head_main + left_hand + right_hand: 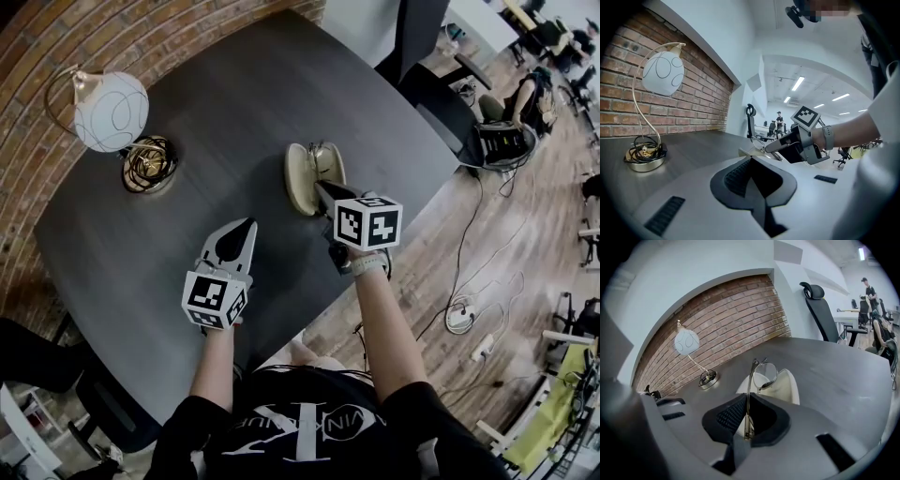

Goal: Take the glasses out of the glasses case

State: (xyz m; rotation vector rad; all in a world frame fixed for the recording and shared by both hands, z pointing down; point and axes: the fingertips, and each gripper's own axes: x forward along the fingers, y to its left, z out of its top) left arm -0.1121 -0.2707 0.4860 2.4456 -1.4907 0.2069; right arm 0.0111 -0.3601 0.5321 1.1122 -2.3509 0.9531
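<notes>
An open cream glasses case (300,180) lies on the dark table (234,112). My right gripper (322,189) is at the case's near end, shut on one temple arm of the thin metal-framed glasses (767,374). They stand upright over the open case (790,386); whether they still touch it I cannot tell. In the head view the glasses (325,156) show over the case. My left gripper (244,227) hovers left of the case, shut and holding nothing. From the left gripper view (751,160) the right gripper (774,146) shows just ahead.
A gold lamp with a white globe shade (111,111) and a cord-wrapped base (148,164) stands at the table's far left by the brick wall. A black office chair (436,89) sits at the table's far right. Cables lie on the wood floor (469,281).
</notes>
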